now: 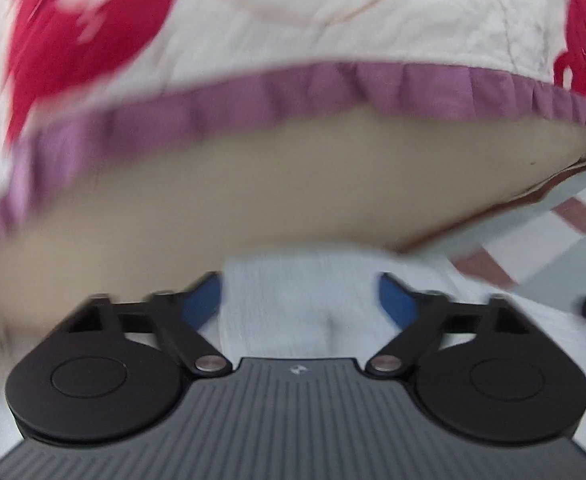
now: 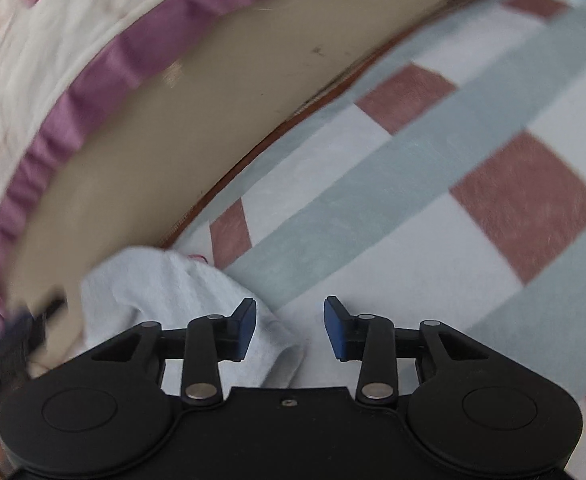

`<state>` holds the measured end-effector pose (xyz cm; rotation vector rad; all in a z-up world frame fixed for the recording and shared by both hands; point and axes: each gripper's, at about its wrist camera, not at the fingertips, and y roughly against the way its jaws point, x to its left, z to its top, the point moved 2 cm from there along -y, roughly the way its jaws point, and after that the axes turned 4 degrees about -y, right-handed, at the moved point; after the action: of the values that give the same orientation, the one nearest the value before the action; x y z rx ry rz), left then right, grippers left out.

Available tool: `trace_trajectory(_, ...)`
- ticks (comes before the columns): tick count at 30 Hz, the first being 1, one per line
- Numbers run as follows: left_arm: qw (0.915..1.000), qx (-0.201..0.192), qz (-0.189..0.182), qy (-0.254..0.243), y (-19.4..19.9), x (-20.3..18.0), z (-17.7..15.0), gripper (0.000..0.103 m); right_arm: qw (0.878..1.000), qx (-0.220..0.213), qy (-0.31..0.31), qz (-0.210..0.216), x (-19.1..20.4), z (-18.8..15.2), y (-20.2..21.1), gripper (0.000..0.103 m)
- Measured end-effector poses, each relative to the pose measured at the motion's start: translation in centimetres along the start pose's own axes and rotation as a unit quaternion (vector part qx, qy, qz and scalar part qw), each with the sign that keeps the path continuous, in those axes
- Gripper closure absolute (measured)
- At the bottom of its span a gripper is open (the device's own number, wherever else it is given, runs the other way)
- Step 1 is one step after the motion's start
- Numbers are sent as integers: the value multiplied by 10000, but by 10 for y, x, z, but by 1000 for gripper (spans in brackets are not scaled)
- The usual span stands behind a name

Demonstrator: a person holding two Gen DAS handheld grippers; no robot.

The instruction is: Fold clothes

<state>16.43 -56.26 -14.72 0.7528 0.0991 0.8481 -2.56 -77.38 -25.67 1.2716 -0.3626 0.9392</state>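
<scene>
My left gripper (image 1: 299, 300) gapes wide around soft white ribbed cloth (image 1: 289, 304); my right gripper (image 2: 290, 330) spreads empty, the cloth bunched beside its left finger on the checked bedsheet (image 2: 413, 184).

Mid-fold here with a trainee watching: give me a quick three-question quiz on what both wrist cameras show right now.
1. True or false: the right gripper is clamped on the white cloth.
2. Multiple choice: what does the white cloth lie between in the left wrist view? A) the open jaws of the left gripper B) two pillows C) two folded shirts
3. Fill in: the quilt has a ruffled trim coloured ____.

Key: 1 false, its jaws are open, with the checked sheet showing between them. 2 A. 3 purple.
</scene>
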Motion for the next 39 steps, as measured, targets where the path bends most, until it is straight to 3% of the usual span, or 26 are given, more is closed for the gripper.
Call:
trace_trajectory(1, 9984, 454, -226, 248, 5, -2, -12, 80, 9997, 80, -177, 125, -3, -3, 1, 57)
trace_trajectory(2, 9945, 829, -439, 460, 11, -4, -24, 80, 9989, 160, -354, 250, -7, -6, 2, 56)
trace_trajectory(5, 9891, 1003, -867, 646, 39, -11, -60, 80, 9933, 399, -884, 623, -17, -16, 5, 55)
trace_trajectory(7, 9889, 1094, -707, 721, 56, -9, -78, 80, 9870, 557, -1234, 871, -24, -22, 7, 53)
trace_trajectory(11, 9801, 1247, -738, 1354, 92, -7, -106, 80, 9954, 541, -440, 662, -4, -49, 56, 52)
trace_trajectory(14, 9813, 1352, -532, 1263, 120, -22, -123, 76, 9992, 330, -66, 237, -4, -75, 90, 46)
trace_trajectory(17, 9833, 1379, -418, 1113, 137, -37, -137, 76, 9991, 335, 56, -243, -16, -101, 114, 46)
trace_trajectory(19, 9796, 1307, -605, 1402, 146, -34, -143, 76, 9977, 487, -404, -227, -32, -120, 127, 46)
trace_trajectory(22, 9632, 1301, -983, 2135, 151, -17, -159, 76, 9869, 597, -1441, 402, -46, -142, 137, 44)
trace_trajectory(23, 9610, 1367, -1001, 2184, 151, -13, -163, 78, 9862, 639, -1447, 481, -44, -145, 135, 44)
trace_trajectory(25, 9608, 1405, -1038, 2151, 154, -6, -168, 78, 9952, 588, -780, -102, -29, -146, 127, 44)
trace_trajectory(27, 9630, 1385, -1081, 2044, 159, -1, -171, 78, 9965, 534, -110, -637, -15, -147, 117, 43)
trace_trajectory(29, 9610, 1402, -1197, 2060, 160, 3, -173, 78, 9957, 673, 171, -619, -10, -148, 102, 43)
trace_trajectory(30, 9599, 1415, -1253, 2069, 161, 5, -174, 78, 9960, 630, 301, -557, -7, -149, 98, 45)
trace_trajectory(31, 9584, 1446, -1306, 2085, 159, 6, -176, 78, 9950, 641, 504, -582, -2, -149, 94, 56)
trace_trajectory(32, 9560, 1500, -1377, 2111, 158, 7, -178, 78, 9930, 639, 738, -664, 5, -151, 95, 95)
trace_trajectory(34, 9497, 1691, -1676, 2035, 152, 5, -180, 78, 9889, 366, 1262, -700, 25, -155, 115, 99)
trace_trajectory(36, 9497, 1918, -2068, 1361, 148, -3, -176, 77, 9793, -56, 1798, -927, 48, -158, 155, 100)
trace_trajectory(39, 9584, 1934, -2035, 521, 151, -6, -160, 79, 9550, -39, 2475, -1636, 63, -165, 183, 102)
